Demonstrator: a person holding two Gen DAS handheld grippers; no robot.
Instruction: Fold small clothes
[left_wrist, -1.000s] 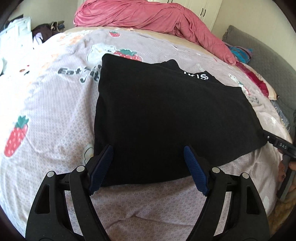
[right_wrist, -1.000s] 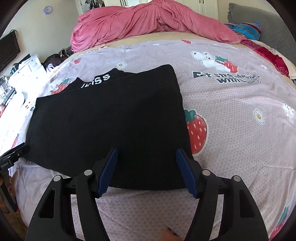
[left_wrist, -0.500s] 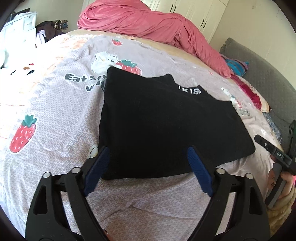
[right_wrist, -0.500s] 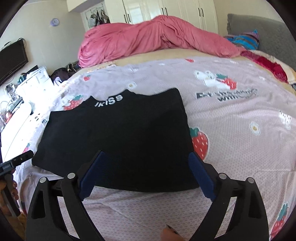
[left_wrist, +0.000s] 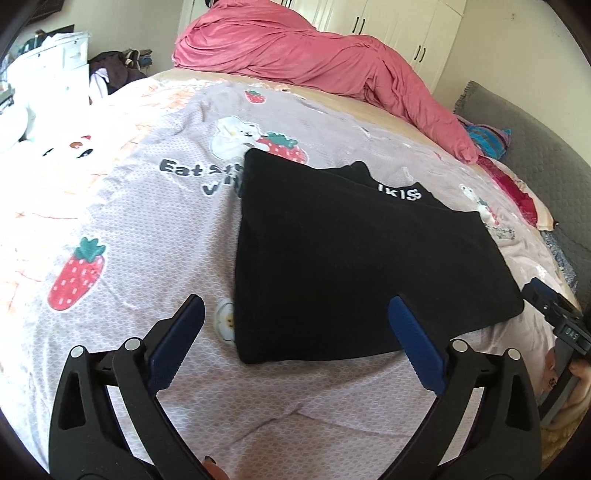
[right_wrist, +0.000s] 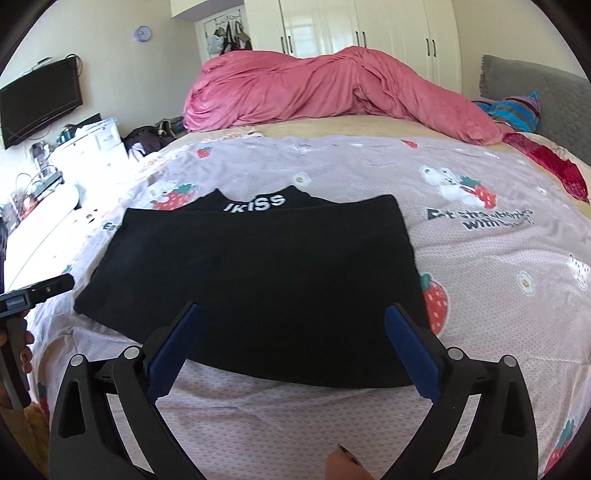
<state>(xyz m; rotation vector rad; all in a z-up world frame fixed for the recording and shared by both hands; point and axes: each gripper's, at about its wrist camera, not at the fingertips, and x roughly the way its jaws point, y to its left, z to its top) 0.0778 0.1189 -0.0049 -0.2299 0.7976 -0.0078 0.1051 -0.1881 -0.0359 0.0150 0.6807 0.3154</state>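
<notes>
A black garment (left_wrist: 354, 258) with white "IKISS" lettering at its far edge lies folded flat on the strawberry-print bedsheet (left_wrist: 129, 229). It also shows in the right wrist view (right_wrist: 258, 273). My left gripper (left_wrist: 295, 332) is open and empty, held above the garment's near left corner. My right gripper (right_wrist: 291, 336) is open and empty, held above the garment's near right edge. Neither touches the cloth. The right gripper shows at the right edge of the left wrist view (left_wrist: 557, 317); the left gripper shows at the left edge of the right wrist view (right_wrist: 33, 295).
A pink duvet (right_wrist: 332, 88) is heaped at the far side of the bed. A grey headboard (left_wrist: 535, 155) and colourful cloths (right_wrist: 517, 110) lie to the right. White drawers (right_wrist: 92, 147), a dark bag and a wall television (right_wrist: 40, 103) stand left. Wardrobes (right_wrist: 369, 29) line the back wall.
Both grippers have pulled back and lifted off the garment's near edge, and their jaws have opened wider. The garment stays flat on the bed.
</notes>
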